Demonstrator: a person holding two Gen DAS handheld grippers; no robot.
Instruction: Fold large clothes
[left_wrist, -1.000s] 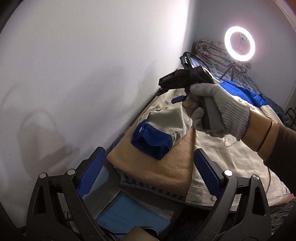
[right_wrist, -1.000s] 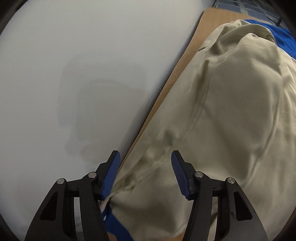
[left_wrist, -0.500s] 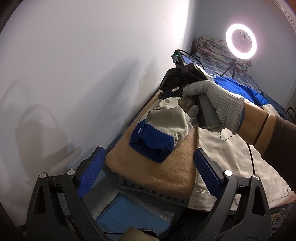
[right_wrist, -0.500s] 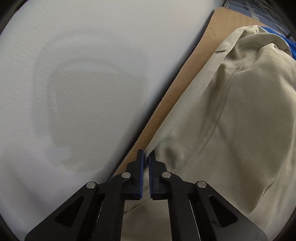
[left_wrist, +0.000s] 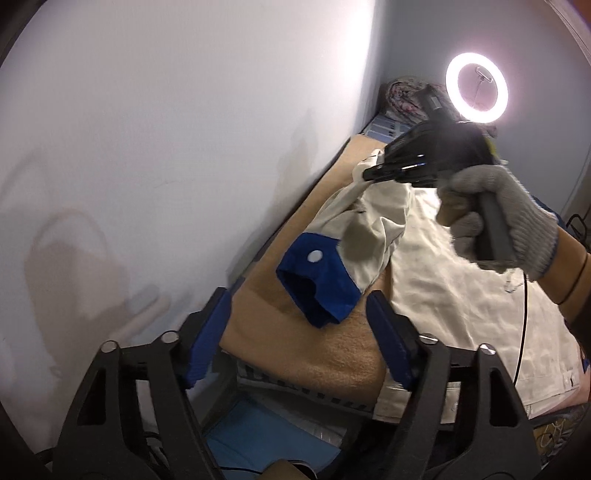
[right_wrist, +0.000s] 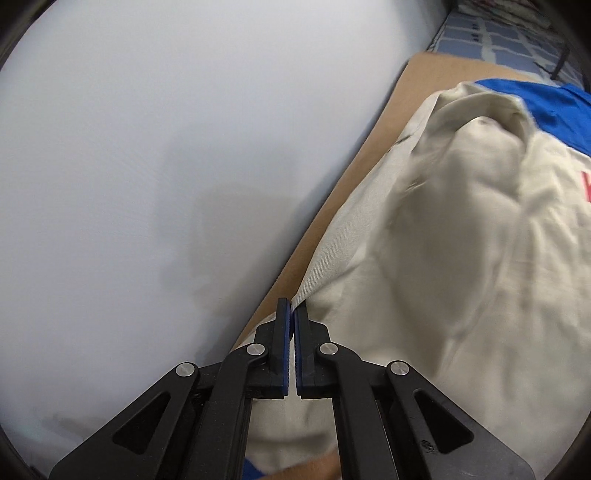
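A large beige jacket (left_wrist: 461, 295) with a blue cuff (left_wrist: 317, 284) lies on a tan blanket (left_wrist: 325, 354) on a bed. In the left wrist view a gloved hand (left_wrist: 498, 229) holds my right gripper (left_wrist: 373, 173), which is shut on the beige sleeve (left_wrist: 369, 218) and holds it up off the blanket. The right wrist view shows the same pinch: the right gripper (right_wrist: 293, 314) is shut on a fold of the beige sleeve (right_wrist: 424, 258). My left gripper (left_wrist: 295, 328) hovers low over the blanket with its jaws closing. The cuff's lower edge hangs between its fingers, and the pads do not press on it.
A pale wall (left_wrist: 166, 147) runs close along the bed's left side. A lit ring light (left_wrist: 476, 86) and a bundled quilt (left_wrist: 406, 96) stand at the far end. A thin black cable (left_wrist: 522, 314) crosses the jacket. Something blue (left_wrist: 266, 435) lies below the bed's near edge.
The right gripper shut on the sleeve and rose to the right, lifting the sleeve and dragging the cuff along. The left gripper's jaws have narrowed.
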